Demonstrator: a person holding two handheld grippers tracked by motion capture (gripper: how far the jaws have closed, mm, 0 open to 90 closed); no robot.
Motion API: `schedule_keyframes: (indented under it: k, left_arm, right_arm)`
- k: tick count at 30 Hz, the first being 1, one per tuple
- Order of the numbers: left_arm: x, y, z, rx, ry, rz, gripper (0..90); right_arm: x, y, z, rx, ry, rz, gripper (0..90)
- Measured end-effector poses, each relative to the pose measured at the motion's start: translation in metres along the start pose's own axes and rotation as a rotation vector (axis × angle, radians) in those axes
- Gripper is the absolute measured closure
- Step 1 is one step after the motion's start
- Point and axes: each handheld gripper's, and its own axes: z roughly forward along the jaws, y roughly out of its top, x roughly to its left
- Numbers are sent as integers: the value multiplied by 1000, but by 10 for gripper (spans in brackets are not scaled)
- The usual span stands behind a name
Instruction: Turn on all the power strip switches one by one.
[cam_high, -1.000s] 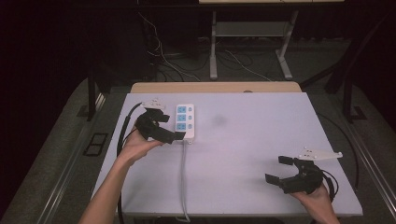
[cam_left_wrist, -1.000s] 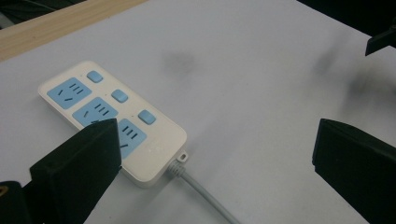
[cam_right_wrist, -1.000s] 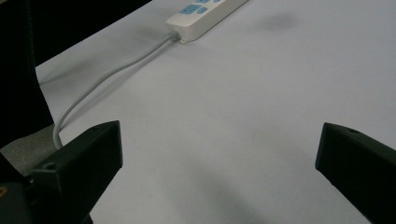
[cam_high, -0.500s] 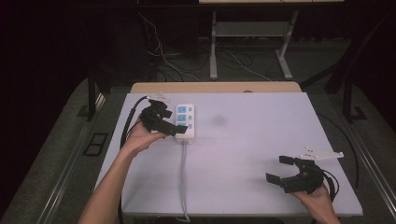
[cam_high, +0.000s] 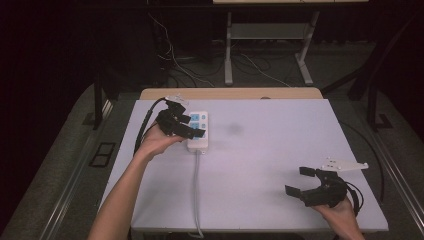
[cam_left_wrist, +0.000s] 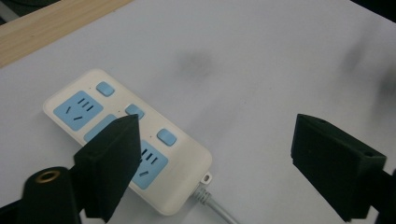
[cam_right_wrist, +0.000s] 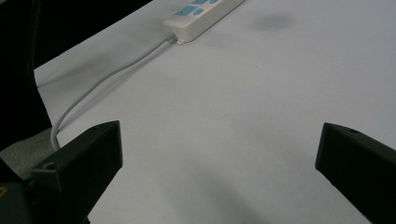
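A: Where's the left claw (cam_high: 196, 133)?
B: Over the strip (cam_high: 199, 131) at the surface's (cam_high: 280, 165) far left, released, jaws just closing; nothing between them.
A: Next?
B: Probably press a switch. Right claw (cam_high: 300, 181) idles, released.

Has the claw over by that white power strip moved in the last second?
Yes. The left claw slid away from the person alongside the power strip, its jaws closing slightly.

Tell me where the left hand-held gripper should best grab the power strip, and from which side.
Probably across the power strip's narrow width near the cord end, coming down from above: it lies flat, long and slim. The left hand-held gripper, jaws just closing with nothing gripped, already hangs there.
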Motion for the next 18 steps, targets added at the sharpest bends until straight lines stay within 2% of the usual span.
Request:
schedule_keyframes:
  k: [2, 3, 8, 12, 18]
  left_arm:
    - [-1, 2, 3, 6, 7, 7, 199]
    - [-2, 3, 6, 8, 24, 18, 224]
    - [-2, 4, 10, 11, 27, 30, 344]
    - [2, 4, 16, 25, 30, 29, 438]
    - [6, 2, 21, 32, 40, 28, 534]
  right_arm:
    - [0, 0, 0, 0, 0, 1, 4]
    - [0, 0, 0, 0, 1, 2, 4]
    - [0, 0, 0, 0, 2, 2, 4]
    - [0, 0, 0, 2, 2, -1, 4]
    - [0, 0, 1, 2, 0, 0, 4]
